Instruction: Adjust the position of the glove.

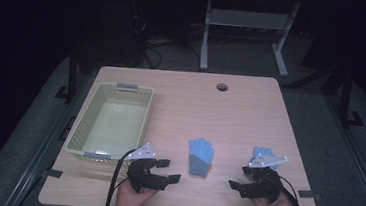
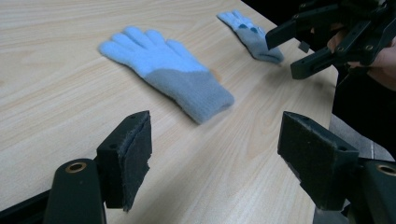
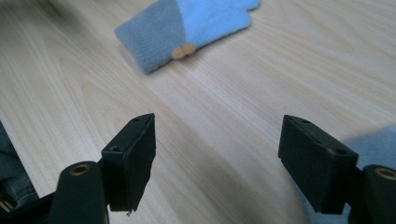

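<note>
Now both jaws gape empty: left gripper (image 1: 167, 170) and right gripper (image 1: 238, 177) hover near the counter's (image 1: 230, 112) front edge, one blue glove (image 1: 200, 156) between them, the second glove (image 1: 263, 153) just beyond the right gripper.

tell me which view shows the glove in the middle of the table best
The left gripper view: the middle glove lies whole and close there, light blue fingers spread, grey cuff toward the camera. The high view shows the whole glove too, but small. The right gripper view catches its cuff and palm, with the fingers cut off at the top edge.
</note>
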`<state>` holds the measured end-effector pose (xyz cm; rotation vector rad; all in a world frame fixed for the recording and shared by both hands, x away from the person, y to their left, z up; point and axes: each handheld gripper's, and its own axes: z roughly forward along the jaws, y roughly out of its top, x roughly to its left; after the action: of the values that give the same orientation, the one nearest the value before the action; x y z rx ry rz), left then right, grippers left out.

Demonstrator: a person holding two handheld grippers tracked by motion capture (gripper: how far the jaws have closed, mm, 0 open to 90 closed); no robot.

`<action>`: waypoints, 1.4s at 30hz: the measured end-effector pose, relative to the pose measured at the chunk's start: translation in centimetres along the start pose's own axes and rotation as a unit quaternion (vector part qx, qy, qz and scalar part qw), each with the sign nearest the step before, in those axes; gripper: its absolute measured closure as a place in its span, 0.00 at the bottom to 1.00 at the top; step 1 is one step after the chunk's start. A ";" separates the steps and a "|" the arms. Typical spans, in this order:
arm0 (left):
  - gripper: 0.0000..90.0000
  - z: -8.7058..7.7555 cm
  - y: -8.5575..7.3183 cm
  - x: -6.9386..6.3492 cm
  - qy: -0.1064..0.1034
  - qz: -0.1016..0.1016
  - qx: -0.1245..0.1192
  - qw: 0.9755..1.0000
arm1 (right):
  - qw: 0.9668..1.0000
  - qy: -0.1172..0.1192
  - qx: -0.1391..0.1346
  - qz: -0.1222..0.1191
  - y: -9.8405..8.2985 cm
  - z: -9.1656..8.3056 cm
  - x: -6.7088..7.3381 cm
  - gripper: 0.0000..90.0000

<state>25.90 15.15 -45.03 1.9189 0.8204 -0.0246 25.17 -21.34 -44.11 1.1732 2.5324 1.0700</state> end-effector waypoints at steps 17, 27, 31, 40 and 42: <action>0.29 -0.4 -0.2 -0.4 0.003 0.000 -0.009 1.000 | 0.999 -0.025 -0.021 0.017 -0.1 -1.8 -1.6 0.32; 0.29 -0.3 -0.2 -0.4 0.001 0.004 -0.003 1.000 | 0.998 -0.062 -0.011 0.012 0.3 -2.4 -2.7 0.30; 0.29 -0.2 -0.2 -0.5 0.000 0.003 -0.004 1.000 | 0.997 -0.067 -0.007 0.026 0.6 -2.9 -3.7 0.30; 0.29 -0.1 -0.2 -0.4 -0.001 -0.004 -0.008 1.000 | 0.995 -0.087 -0.001 0.053 1.4 -4.7 -5.8 0.30; 0.29 0.0 -0.2 -0.4 -0.001 -0.003 -0.006 1.000 | 0.994 -0.086 0.005 0.063 1.7 -4.8 -6.4 0.32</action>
<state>25.44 15.01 -45.02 1.9043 0.8235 -0.0251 28.60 -27.74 -40.40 1.3803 2.3632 0.9371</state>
